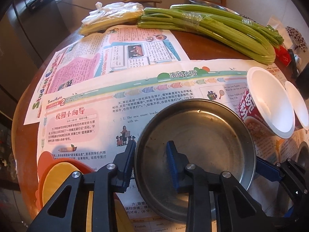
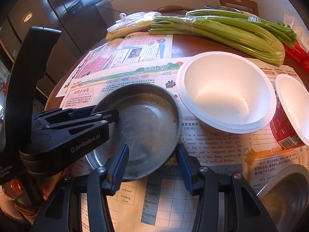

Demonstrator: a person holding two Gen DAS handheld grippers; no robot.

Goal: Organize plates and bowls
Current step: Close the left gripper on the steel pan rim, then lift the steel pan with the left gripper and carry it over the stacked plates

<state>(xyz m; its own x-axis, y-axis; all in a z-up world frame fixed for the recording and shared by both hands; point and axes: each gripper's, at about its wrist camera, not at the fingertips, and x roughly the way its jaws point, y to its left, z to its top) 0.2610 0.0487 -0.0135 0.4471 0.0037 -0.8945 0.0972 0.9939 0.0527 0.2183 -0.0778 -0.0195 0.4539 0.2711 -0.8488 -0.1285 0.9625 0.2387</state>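
Two grippers meet at a metal plate (image 2: 143, 127) on a newspaper-covered table (image 1: 212, 44).
The left gripper (image 1: 152, 162) clamps the plate's rim; the right gripper (image 2: 153, 163) is spread apart, straddling its near edge beside a white bowl (image 2: 226, 92).

Your dull grey metal plate (image 1: 195, 154) shows dark smudges and brownish specks on its scuffed face. Under it, the newspaper (image 1: 92, 116) is white with black print, pink and salmon text blocks, a green banner and a row of striped multicoloured arrows. Just right of the plate, the paper bowl (image 2: 226, 90) is plain white inside, its outer wall dark red with white lettering; the smaller cup (image 2: 291, 114) beyond it is white inside and red outside. Behind the plate, your celery (image 1: 212, 29) is pale to mid green. Both grippers are black with ribbed blue pads (image 1: 171, 160).
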